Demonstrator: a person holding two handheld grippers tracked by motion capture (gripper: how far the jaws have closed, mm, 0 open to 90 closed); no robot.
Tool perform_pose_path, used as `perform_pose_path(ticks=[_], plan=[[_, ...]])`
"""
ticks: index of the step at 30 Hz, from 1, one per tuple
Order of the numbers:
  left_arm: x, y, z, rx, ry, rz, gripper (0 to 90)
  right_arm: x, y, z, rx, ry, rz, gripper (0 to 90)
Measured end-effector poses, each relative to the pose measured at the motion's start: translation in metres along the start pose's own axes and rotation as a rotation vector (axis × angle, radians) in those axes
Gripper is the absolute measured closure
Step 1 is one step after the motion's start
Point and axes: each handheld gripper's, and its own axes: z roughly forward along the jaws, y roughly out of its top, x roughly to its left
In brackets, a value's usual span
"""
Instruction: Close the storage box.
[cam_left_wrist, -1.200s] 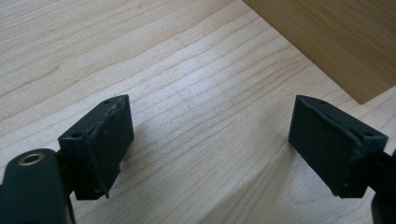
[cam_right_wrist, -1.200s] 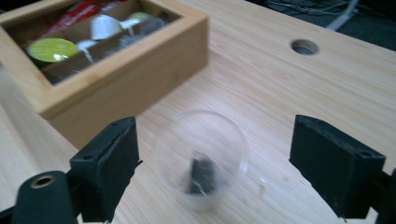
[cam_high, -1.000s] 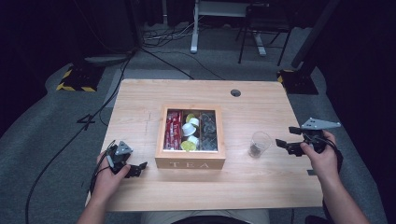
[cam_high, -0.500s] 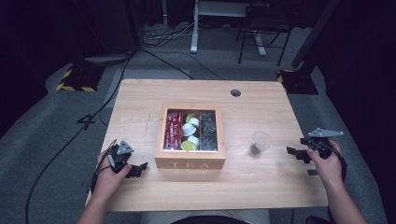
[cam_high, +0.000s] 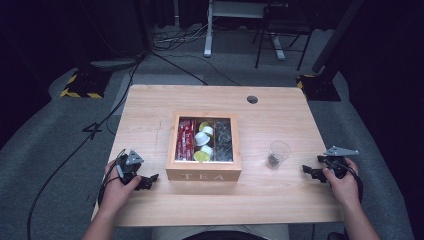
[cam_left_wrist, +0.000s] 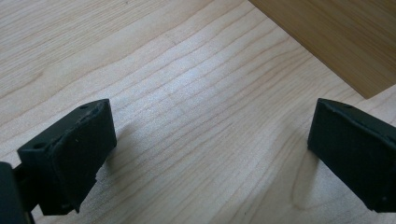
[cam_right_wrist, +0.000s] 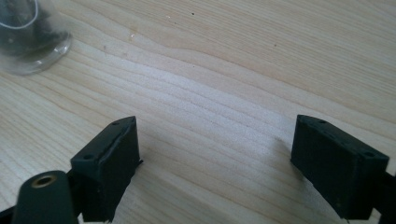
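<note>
- Two handheld black two-jaw grippers rest low on the light wooden table (cam_high: 150, 105), one at each side of the square wooden tea box with "TEA" on its front wall (cam_high: 204, 176).
- Left gripper (cam_high: 146, 182) sits near the table's front-left edge, held by the person's left hand (cam_high: 116, 187), jaws pointing toward the box's front-left corner, close to it but apart.
- Left gripper view: left gripper (cam_left_wrist: 210, 154) has jaws spread wide, bare wood grain between them, nothing held; box's side wall (cam_left_wrist: 336, 42) shows top right, beyond the jaw tips.
- Right gripper (cam_high: 311, 172) sits near the table's front-right edge in the person's right hand (cam_high: 344, 186), grey three-cornered plate on top, jaws pointing left toward the small clear plastic cup with dark bits at the bottom (cam_high: 277, 154).
- Right gripper view: right gripper (cam_right_wrist: 215, 154) has jaws set wide apart, nothing between them, only table surface; cup (cam_right_wrist: 28, 37) lies top left, ahead of the left jaw, not touching it.
- Cup stands upright on the table, between box and right gripper, just right of the box, apart from both.
- Box is open-topped, three compartments: red packets (cam_high: 186, 140) in the left one, white and yellow-green round capsules (cam_high: 204, 142) in the middle, dark wrapped items (cam_high: 223, 140) in the right.
- Small round cable hole (cam_high: 252, 99) at the table's far side, behind the box.
- Black cable (cam_high: 75, 150) trails from the left gripper off the table's left edge onto the grey floor.
</note>
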Motion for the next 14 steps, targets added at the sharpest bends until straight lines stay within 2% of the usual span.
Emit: perform_pose_path(ticks=[5, 14], plan=[[0.0002, 0.0004, 0.0006, 0.001, -0.002, 0.003, 1.1, 0.0044, -0.0029, 0.0033, -0.039, -0.027, 0.01, 12.9], [-0.0001, 0.0006, 0.0011, 0.001, -0.002, -0.002, 0.6, 0.0047, -0.0028, 0.0035, -0.037, -0.031, 0.017, 11.8]])
